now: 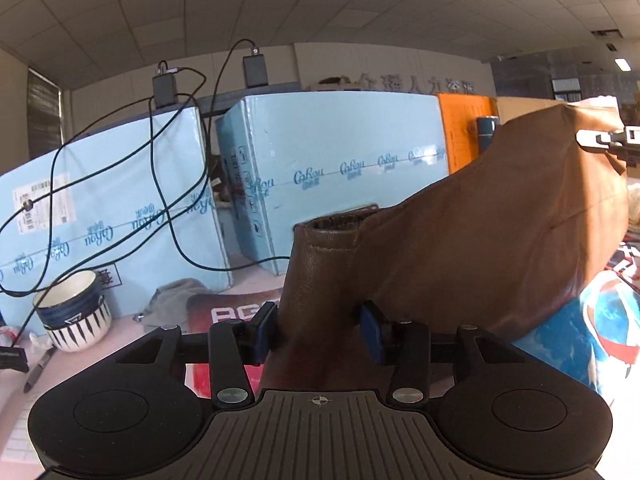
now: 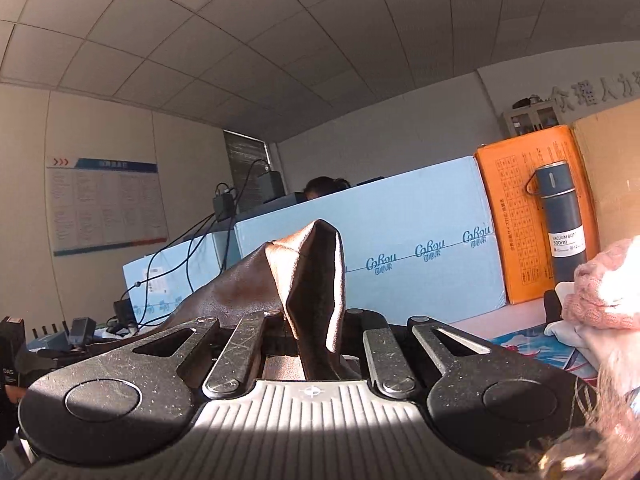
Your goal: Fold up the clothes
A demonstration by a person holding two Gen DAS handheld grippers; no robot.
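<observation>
1. Left gripper [image 1: 320, 332] is closed on the brown garment [image 1: 460, 240]; its blue pads pinch a bunched, stitched hem end, possibly a cuff or leg opening.
2. Right gripper [image 2: 316, 344] is clamped on another part of the same garment [image 2: 308, 280]; a fold of it stands up between the fingers. In the left wrist view the right gripper tip [image 1: 608, 138] shows up and to the right of the left gripper, biting the far edge.
3. Garment is lifted off the bench [image 1: 132, 344] and spans gripper to gripper. Long axis runs from the left gripper up and right to the right gripper, which sits higher. Both hold it; neither is nearer.
4. Stage, as a judgement: fits a lift to spread it flat, or carrying one edge over for a fold. Cannot tell which.
5. Counts:
   - brown garment, one
   - pink knit item [image 2: 600, 288] to the right of the right gripper, one
   - blue boxes [image 1: 328, 168], two
   - vacuum bottle [image 2: 562, 220], one
   - striped bowl [image 1: 74, 312], one
</observation>
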